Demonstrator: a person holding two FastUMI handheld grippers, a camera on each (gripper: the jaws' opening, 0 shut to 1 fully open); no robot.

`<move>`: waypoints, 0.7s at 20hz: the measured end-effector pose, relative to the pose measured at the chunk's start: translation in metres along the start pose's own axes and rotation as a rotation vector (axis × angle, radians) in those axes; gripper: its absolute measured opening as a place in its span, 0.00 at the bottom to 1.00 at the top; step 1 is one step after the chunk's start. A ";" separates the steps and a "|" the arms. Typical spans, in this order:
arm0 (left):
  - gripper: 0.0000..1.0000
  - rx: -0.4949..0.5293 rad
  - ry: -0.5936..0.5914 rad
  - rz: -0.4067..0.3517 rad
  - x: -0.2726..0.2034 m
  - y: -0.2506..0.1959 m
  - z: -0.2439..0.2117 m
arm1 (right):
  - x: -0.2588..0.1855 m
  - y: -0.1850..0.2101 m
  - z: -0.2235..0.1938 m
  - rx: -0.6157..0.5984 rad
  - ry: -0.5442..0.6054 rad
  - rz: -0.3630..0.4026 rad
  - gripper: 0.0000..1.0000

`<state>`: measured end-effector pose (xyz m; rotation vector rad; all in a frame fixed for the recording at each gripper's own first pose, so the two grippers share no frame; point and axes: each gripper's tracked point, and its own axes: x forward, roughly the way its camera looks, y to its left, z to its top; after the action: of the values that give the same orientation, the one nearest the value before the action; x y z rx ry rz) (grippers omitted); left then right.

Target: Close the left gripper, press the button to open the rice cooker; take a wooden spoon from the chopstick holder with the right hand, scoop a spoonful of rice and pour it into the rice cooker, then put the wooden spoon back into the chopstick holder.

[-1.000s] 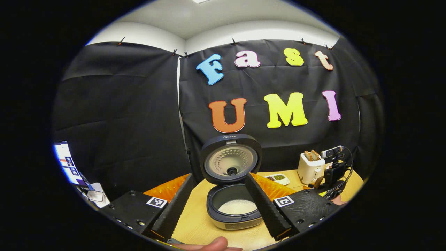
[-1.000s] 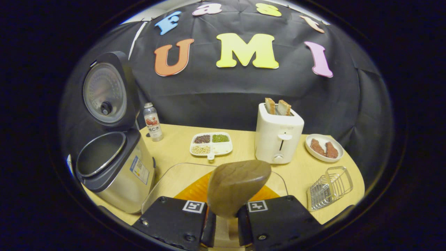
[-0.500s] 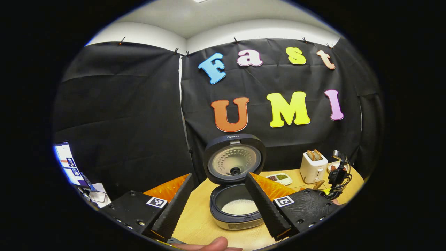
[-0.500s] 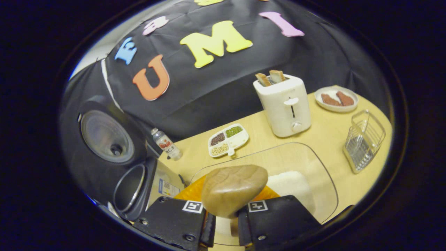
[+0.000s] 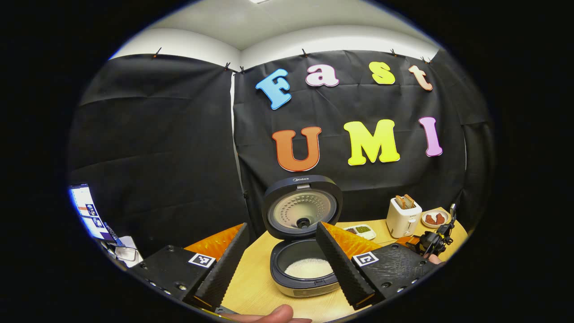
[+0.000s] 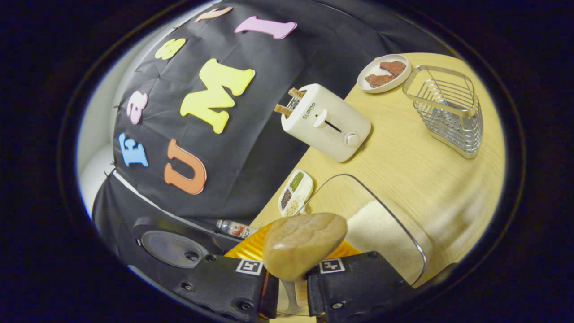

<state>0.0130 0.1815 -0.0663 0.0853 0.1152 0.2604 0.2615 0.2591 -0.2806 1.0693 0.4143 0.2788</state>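
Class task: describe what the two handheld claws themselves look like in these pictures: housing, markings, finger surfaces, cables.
The left claw has black housing blocks with visible screws, each carrying a square black-and-white marker tag, and long fingers with ridged inner faces. The right claw has the same black blocks, screws and marker tags. In the left gripper view it appears farther off, carrying black cables.

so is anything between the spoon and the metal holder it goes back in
Nothing visible. The spoon is gripped by the right gripper, and bare table lies between it and the wire holder; the toaster stands off to one side.
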 end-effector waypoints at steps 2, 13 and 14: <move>0.96 0.005 -0.010 -0.001 0.000 -0.001 0.004 | -0.002 -0.002 0.009 0.078 -0.018 0.009 0.31; 0.96 -0.010 -0.021 -0.009 0.000 -0.002 0.007 | -0.033 0.038 0.063 0.198 -0.098 0.105 0.30; 0.96 -0.012 -0.022 -0.010 0.000 -0.001 0.008 | -0.035 0.047 0.066 0.210 -0.098 0.116 0.31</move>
<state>0.0138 0.1795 -0.0589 0.0752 0.0926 0.2500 0.2595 0.2142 -0.2051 1.3096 0.2980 0.2889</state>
